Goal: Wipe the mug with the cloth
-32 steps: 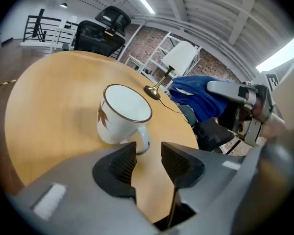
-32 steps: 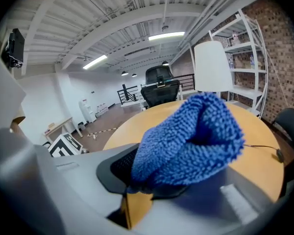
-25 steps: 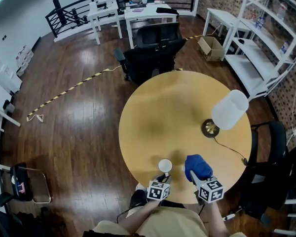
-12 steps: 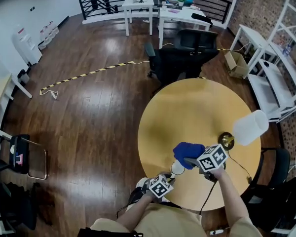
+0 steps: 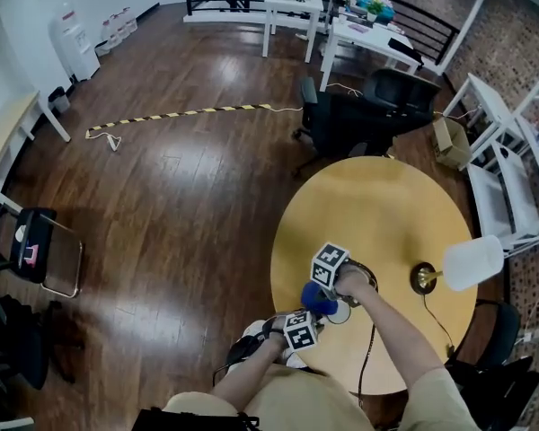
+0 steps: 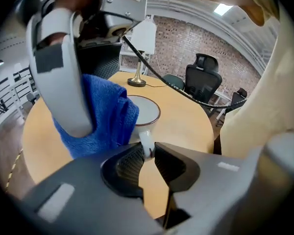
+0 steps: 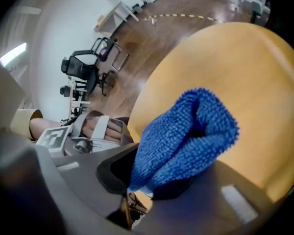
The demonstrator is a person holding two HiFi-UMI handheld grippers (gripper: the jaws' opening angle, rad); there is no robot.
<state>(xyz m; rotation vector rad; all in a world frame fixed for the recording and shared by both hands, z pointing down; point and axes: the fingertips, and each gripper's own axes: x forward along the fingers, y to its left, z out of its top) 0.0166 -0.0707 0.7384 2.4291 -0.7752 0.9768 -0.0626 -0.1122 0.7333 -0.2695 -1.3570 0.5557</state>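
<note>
Head view: I see the left gripper (image 5: 316, 320) low at the near edge of the round table (image 5: 377, 200), with the white mug (image 5: 340, 312) at its tip. The right gripper (image 5: 323, 291) points steeply down and presses the blue cloth (image 5: 315, 299) against the mug's left side. A lamp (image 5: 471, 263) stands well apart at the table's right. Left gripper view: the left gripper (image 6: 147, 152) has its jaws nearly together, pinching the mug's thin white handle (image 6: 146, 142). The mug (image 6: 146, 110) sits just beyond, on the table (image 6: 186, 126). The cloth (image 6: 108, 119) touches the mug's rim on the left side. Right gripper view: the right gripper (image 7: 149, 182) has its jaws closed on the bunched cloth (image 7: 186, 136), which bulges out above them over the table (image 7: 235, 67).
</note>
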